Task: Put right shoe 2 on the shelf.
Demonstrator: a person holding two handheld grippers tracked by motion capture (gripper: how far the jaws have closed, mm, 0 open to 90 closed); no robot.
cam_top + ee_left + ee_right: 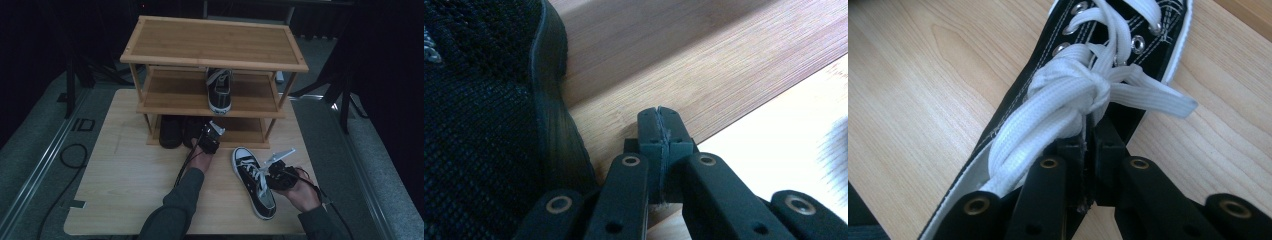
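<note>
On the table, seen from the high view, a black sneaker lies beside the right gripper, before a 3-tier shoe rack. Left gripper view: the left gripper is clenched on nothing (a black mesh shoe beside it). Right gripper view: jaws pinch the white laces.

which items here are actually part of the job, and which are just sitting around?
In play:
- sneaker on the table, laces pinched by the right gripper
- shoe rack
- left gripper, shut on nothing, beside the black shoe on the bottom shelf

Lying about:
- matching sneaker on the middle shelf
- second dark shoe on the bottom shelf
- table
</note>
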